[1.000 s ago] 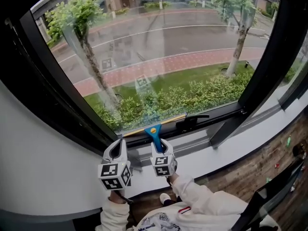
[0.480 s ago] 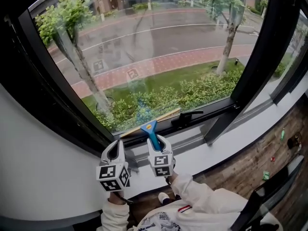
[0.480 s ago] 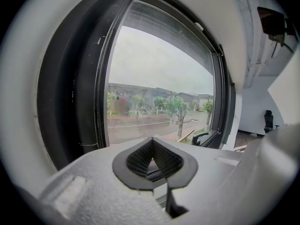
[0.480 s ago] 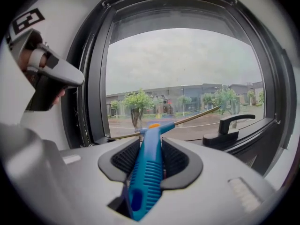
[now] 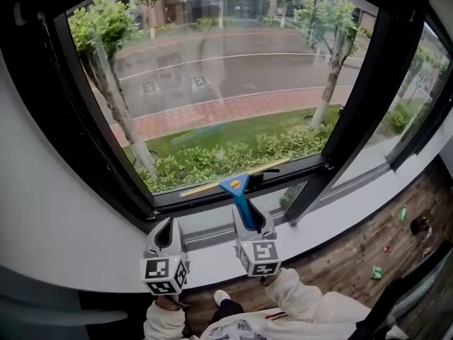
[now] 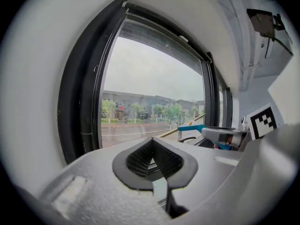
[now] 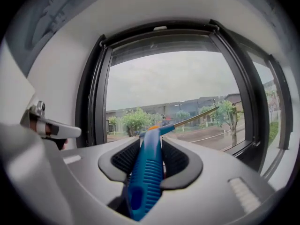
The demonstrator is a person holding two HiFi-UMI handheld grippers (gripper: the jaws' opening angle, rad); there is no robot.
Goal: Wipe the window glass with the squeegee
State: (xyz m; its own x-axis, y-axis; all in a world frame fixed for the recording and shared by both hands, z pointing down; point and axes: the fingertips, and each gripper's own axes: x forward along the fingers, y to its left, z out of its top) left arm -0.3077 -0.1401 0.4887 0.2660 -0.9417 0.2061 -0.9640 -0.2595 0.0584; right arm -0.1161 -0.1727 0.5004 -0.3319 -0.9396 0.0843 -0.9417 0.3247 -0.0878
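Lying along the bottom edge of the window glass [image 5: 212, 98], the squeegee [image 5: 236, 185] blade is slanted up toward the right, and its blue handle is clamped between the closed jaws of the right gripper [image 5: 253, 222]. The left gripper [image 5: 166, 234] is held beside it over the white sill [image 5: 212, 259], jaws pressed together with nothing between them.

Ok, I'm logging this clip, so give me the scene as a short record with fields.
tool: squeegee, blue handle
held by: right gripper, jaws clamped on the handle
blade: along the bottom edge of the glass
left gripper: jaws together, empty, over the sill
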